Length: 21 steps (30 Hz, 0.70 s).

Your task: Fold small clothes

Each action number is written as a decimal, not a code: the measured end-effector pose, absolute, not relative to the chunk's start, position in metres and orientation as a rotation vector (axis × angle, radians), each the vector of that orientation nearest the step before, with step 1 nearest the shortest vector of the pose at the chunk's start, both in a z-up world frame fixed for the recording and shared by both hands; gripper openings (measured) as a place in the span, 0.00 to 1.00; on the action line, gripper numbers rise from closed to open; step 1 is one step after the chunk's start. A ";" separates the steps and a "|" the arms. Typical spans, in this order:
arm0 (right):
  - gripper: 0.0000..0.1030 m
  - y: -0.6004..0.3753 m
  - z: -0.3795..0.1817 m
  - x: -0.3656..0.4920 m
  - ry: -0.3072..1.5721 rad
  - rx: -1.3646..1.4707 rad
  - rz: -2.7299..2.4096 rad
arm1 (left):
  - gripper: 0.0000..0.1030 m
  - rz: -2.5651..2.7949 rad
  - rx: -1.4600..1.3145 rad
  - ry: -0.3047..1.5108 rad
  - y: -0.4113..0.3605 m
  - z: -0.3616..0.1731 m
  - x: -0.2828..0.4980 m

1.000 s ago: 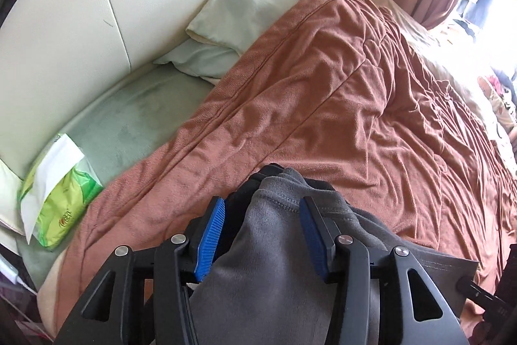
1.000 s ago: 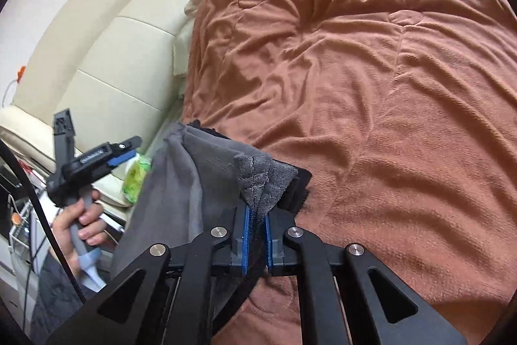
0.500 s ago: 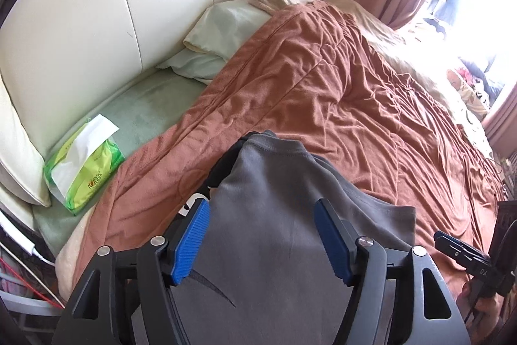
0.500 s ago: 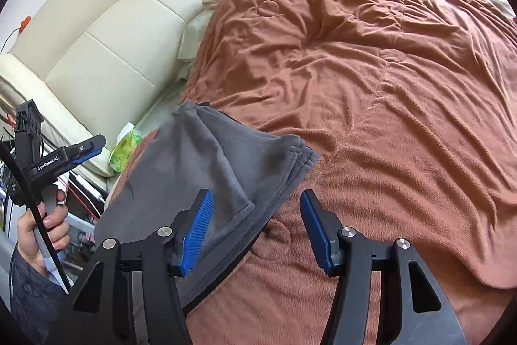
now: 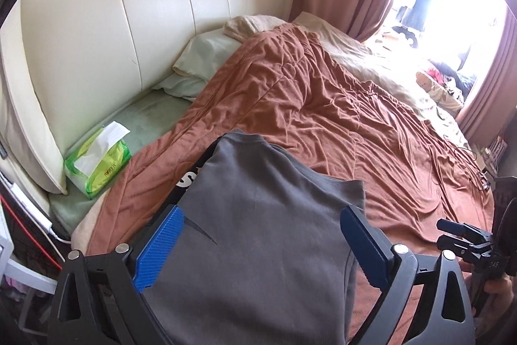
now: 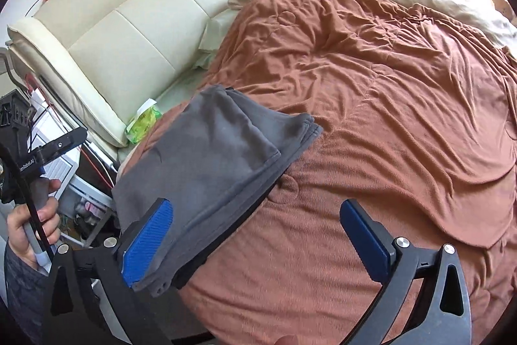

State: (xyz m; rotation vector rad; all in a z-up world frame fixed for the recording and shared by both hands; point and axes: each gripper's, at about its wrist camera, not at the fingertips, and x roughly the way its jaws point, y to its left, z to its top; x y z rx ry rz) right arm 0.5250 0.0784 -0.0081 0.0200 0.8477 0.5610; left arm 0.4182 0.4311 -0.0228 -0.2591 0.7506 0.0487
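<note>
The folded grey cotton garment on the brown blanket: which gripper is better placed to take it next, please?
Probably the left gripper: the folded grey cotton garment lies centred beneath its opening jaws, while the right gripper frames only its edge.

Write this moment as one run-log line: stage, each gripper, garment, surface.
stage: fold released | left gripper: jaws opening, holding nothing | right gripper: jaws opening, holding nothing | grey garment: folded, lying flat | surface: brown blanket

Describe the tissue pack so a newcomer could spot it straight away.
Start at the big cream padded headboard at the head of the bed. At its foot runs a strip of pale green sheet, left bare by the rust-brown blanket. The tissue pack lies there near the bed's corner: the only bright lime-green thing, a soft plastic packet with a white tissue sticking out of its top.
</note>
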 end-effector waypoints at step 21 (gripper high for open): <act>1.00 -0.011 0.047 0.405 0.730 -0.059 0.605 | 1.00 0.096 -0.215 0.657 0.331 0.021 0.272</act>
